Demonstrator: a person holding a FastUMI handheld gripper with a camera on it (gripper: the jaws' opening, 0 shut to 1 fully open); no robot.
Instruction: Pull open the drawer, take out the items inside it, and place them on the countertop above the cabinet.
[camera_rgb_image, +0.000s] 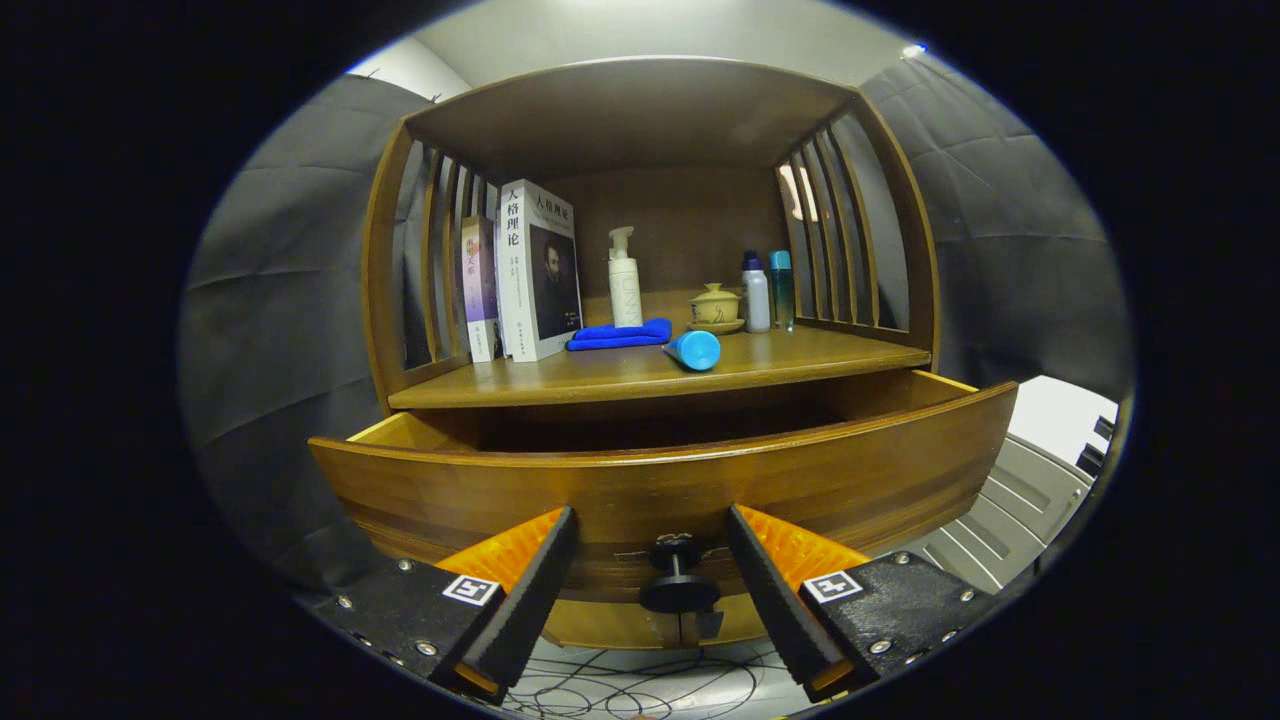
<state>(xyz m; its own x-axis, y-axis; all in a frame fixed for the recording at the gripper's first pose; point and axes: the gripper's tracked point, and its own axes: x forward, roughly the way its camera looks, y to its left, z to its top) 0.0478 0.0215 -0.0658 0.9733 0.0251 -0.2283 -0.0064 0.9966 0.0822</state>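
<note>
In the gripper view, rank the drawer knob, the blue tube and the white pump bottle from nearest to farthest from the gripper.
The gripper is open.
1. Drawer knob: between the fingers, on the pulled-out drawer front.
2. Blue tube: lying near the countertop's front edge, beyond the drawer.
3. White pump bottle: standing farther back, behind the folded blue cloth.

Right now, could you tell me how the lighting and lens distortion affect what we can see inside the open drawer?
In the gripper view, the drawer interior lies in deep shadow under the countertop, so its contents cannot be made out; the fisheye bows the drawer front and cabinet posts into curves; the shelf items, such as the blue cloth, look sharp and evenly lit; the gripper is open, fingers either side of the knob.
</note>
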